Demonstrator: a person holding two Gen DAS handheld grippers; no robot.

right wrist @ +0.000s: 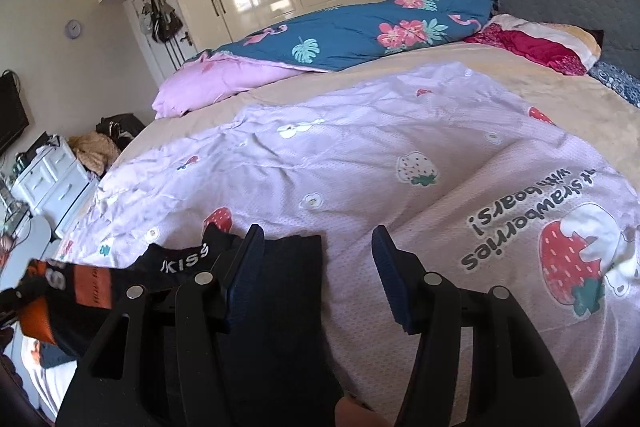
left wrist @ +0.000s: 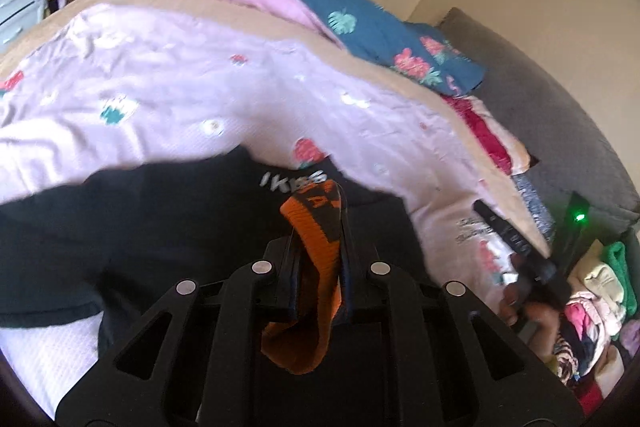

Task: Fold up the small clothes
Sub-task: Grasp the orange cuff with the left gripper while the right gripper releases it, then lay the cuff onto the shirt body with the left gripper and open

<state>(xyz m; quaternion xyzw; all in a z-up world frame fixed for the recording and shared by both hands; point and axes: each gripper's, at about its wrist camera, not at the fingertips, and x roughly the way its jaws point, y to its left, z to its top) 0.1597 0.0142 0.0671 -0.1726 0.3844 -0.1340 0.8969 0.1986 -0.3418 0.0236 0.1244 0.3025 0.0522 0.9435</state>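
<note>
The left gripper point(left wrist: 320, 259) is clamped on the orange-and-black waistband point(left wrist: 316, 227) of a small black garment point(left wrist: 160, 227), the band pinched flat between its 2 fingers and a loop of orange trailing back toward the camera. The garment lies at the near edge of the bed point(right wrist: 400, 75), on the pink strawberry-print cover point(right wrist: 360, 163), with white lettering showing on its far side. The right gripper point(right wrist: 320, 267) stands about half open with nothing between its fingers; a black part of the garment lies under and behind its left finger point(right wrist: 248, 259), which does not press on it.

The step in hand appears to be lifting one edge of the garment so it can be laid out or folded over. To do it well, the left gripper should keep its hold near the band's edge and raise it only far enough for the cloth to hang free of wrinkles, since the fabric looks limp and will bunch if dragged. The right gripper would best take the opposite side of the same band, closing fully on the cloth, not on the cover beneath. With both ends held level, the garment can be drawn taut, set flat on the cover, then folded in half
</note>
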